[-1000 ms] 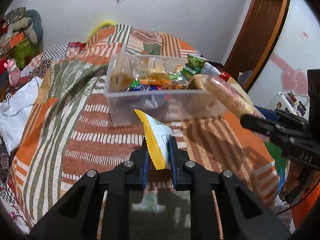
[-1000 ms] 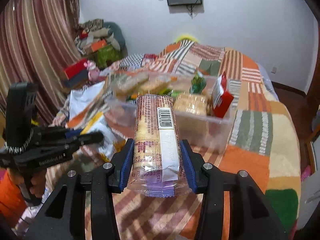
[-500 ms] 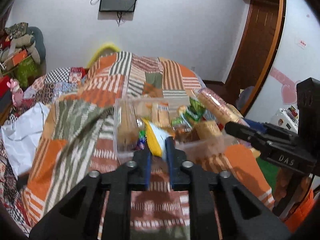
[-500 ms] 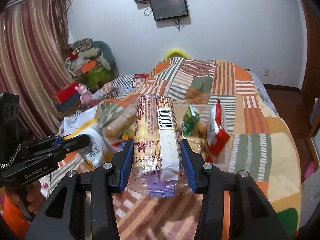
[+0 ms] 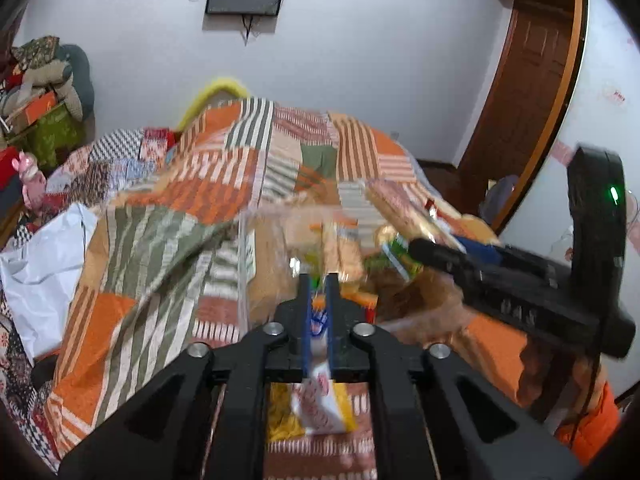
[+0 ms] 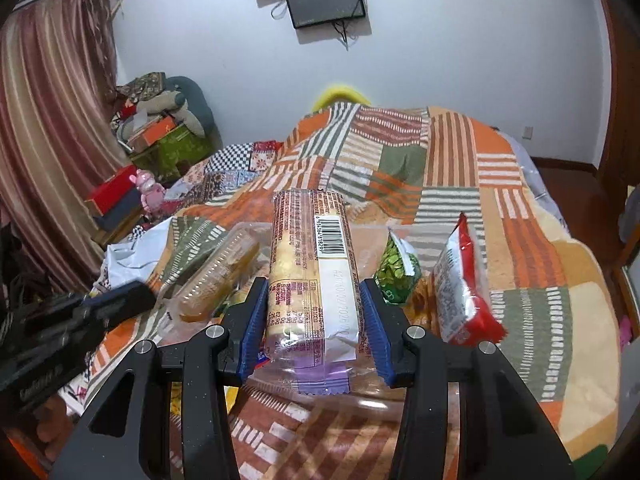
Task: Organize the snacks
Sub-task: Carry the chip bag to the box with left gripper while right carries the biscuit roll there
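A clear plastic bin (image 5: 245, 276) full of snack packs sits on the patchwork bed. My left gripper (image 5: 318, 280) is shut on a yellow-and-white snack packet (image 5: 324, 404) that hangs below the fingers, over the bin's near side. My right gripper (image 6: 313, 296) is shut on a long biscuit roll (image 6: 310, 268) with a barcode, held over the bin (image 6: 372, 398). A green packet (image 6: 394, 266), a red packet (image 6: 460, 280) and a clear biscuit sleeve (image 6: 218, 272) stand in the bin. The right gripper also shows in the left wrist view (image 5: 420, 246).
A patchwork quilt (image 6: 460, 160) covers the bed. A white plastic bag (image 5: 40, 264) lies at its left edge. Boxes and stuffed toys (image 6: 160, 128) are piled by the striped curtain. A wooden door (image 5: 520, 100) is at the right.
Both grippers have moved forward and up over the bin. The yellow packet now hangs below my left fingers instead of sticking up. The biscuit roll stays gripped.
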Available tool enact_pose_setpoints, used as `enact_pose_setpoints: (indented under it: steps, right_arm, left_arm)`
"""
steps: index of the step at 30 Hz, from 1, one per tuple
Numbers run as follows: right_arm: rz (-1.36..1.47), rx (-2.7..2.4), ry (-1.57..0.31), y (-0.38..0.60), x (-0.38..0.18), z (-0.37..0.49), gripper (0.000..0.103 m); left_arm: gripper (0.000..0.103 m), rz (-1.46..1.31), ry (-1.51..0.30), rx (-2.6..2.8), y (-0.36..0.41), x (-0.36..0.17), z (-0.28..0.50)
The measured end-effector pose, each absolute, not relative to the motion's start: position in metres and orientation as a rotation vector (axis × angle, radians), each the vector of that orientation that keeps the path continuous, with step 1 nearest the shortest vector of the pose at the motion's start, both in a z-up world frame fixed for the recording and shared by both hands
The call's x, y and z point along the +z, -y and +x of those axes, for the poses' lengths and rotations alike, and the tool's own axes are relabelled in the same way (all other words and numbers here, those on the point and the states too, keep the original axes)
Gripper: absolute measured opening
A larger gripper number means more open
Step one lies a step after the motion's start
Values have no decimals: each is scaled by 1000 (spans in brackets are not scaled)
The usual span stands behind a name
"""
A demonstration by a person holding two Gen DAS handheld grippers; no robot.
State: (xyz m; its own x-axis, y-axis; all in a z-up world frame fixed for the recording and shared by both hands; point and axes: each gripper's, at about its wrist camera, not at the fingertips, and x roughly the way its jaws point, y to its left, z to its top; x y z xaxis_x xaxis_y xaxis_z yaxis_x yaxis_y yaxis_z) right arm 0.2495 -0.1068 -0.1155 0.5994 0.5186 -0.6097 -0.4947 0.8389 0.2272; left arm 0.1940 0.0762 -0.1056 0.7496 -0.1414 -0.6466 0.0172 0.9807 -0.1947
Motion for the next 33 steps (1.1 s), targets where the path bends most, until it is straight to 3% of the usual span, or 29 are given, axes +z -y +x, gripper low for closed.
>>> enact_pose_setpoints:
  steps: [4,5,8,16,19,21,23,26,33]
  right_arm:
    - [32,582,-737,104,-122,251,42]
    - [30,580,-741,104,-123,251,42]
    - [23,584,-748,103,-125,250,42]
    - [-9,581,-759,97,-124,250,43]
    - [-33,576,-759,97,-124,248,47]
    - [-39,565,-746,100,-122,245,54]
    - [-40,555,-734,103,-119,242,61]
    - [-46,557,-722,109,-115,238,62]
    - [-56,569,-708,123,-109,225,62]
  left_arm:
    - [66,-210,-770,-73,-85,-128,184]
    - [72,-208,-783,-57,-87,-136,181]
    - [75,-219,-835,-49,-90,-154,178]
    - [76,-287,-999,-57,-93,-204,193]
    - [77,-314,-994,-48,-92,-209,192]
    - [71,-300,-985,-53,-87,-210,190]
    - [58,-285,-979,-69,-81,-209,186]
    - [41,-269,-965,-88,-73,-205,182]
    - [23,-226,-890,-112,-65,-175,160]
